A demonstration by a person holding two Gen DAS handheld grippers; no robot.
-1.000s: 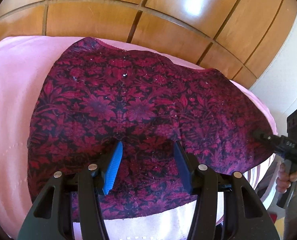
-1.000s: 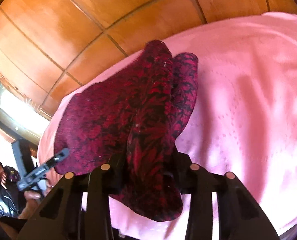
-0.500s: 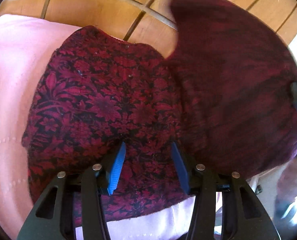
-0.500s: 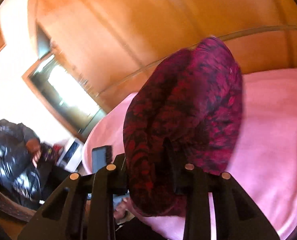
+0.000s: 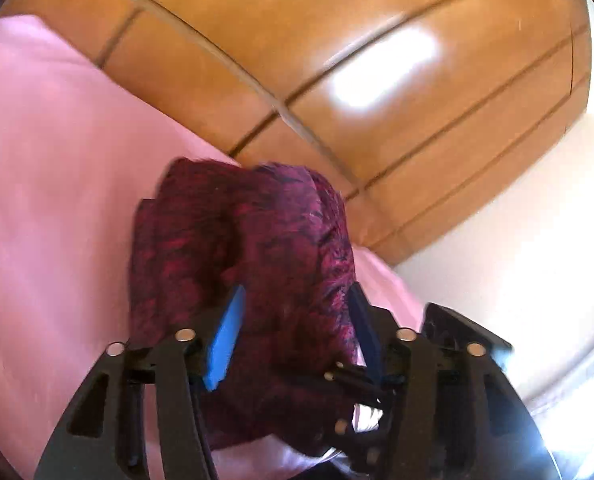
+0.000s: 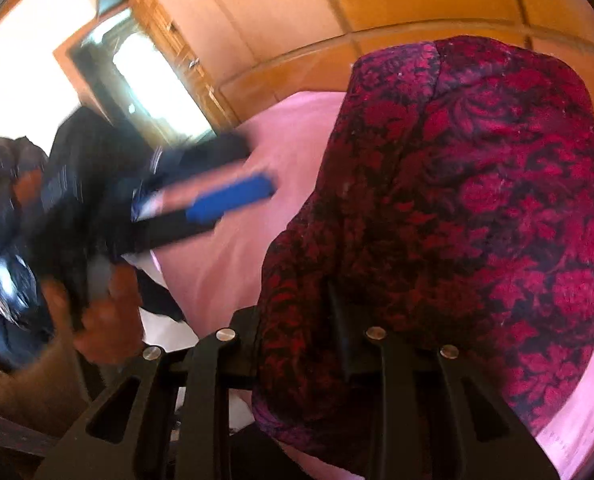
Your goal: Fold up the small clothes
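Pink bed [image 5: 49,184], wood panels behind. Right gripper [image 6: 297,344] clamped on cloth [image 6: 477,200]; left gripper [image 5: 293,320] fingers wide apart, empty. May slip, unfolding.

left gripper [image 5: 295,330] jaws apart, right gripper [image 6: 297,320] clamped, a hand [image 6: 101,320] gripping

The small cloth [image 5: 253,280] was dark red with black flowers all over it. It was soft and thin. It was not flat. It was bunched up into a tall, lumpy heap with deep folds running down it. The heap sat on top of the pink bedspread [image 5: 49,184], near the edge of the bedspread that was closest to the wooden wall [image 5: 337,52].
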